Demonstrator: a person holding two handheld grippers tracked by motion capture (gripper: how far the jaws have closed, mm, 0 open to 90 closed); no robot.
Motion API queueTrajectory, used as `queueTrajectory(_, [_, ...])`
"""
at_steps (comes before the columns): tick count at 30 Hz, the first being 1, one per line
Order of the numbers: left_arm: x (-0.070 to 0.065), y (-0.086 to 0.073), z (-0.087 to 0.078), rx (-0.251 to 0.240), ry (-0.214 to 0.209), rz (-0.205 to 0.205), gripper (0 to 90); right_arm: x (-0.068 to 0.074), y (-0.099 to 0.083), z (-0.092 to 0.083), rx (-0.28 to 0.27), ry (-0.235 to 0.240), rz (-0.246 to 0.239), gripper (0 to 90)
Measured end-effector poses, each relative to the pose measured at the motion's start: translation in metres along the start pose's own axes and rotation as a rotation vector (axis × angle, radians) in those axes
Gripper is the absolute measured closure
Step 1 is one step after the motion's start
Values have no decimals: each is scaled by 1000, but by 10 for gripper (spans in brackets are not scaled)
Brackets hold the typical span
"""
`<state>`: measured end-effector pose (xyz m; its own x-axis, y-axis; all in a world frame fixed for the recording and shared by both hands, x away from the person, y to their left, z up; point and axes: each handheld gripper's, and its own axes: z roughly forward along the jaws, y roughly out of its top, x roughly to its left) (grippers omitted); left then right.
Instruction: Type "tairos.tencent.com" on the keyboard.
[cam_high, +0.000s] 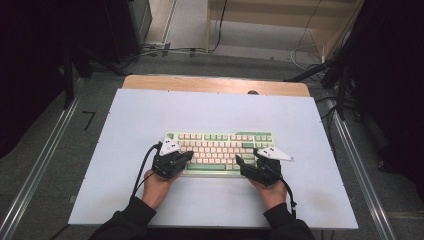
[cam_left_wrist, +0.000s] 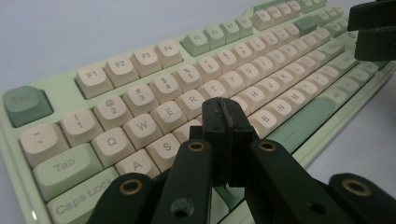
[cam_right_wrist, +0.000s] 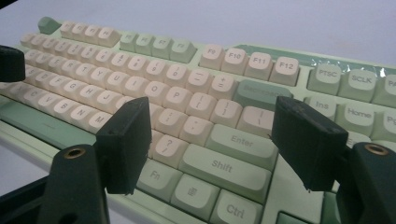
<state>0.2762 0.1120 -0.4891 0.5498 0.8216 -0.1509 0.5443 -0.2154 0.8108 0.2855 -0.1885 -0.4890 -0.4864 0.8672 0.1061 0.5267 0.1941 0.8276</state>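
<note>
high view: a green and cream keyboard (cam_high: 220, 152) lies on the pale sheet (cam_high: 125, 125) that covers the table. relative to the keyboard, the left gripper (cam_high: 186, 156) sits at its near left corner and the right gripper (cam_high: 241, 161) at its near right corner, each held in a hand (cam_high: 156, 187) that reaches in from the near edge. in the left gripper view the two black jaws are pressed flat together with nothing between them, tips poised over the keyboard's letter keys around d and f; contact with a key cannot be told. in the right gripper view the jaws stand wide apart, empty, above the keyboard's enter and shift keys.
</note>
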Motion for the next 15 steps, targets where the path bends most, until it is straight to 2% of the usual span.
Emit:
queueTrajectory(5, [-5, 1, 6, 19, 3, 17, 900, -2, -2, -3, 4, -12, 10, 272])
queueTrajectory(15, [-7, -1, 8, 39, 17, 23, 900, -4, -4, -5, 11, -21, 11, 272])
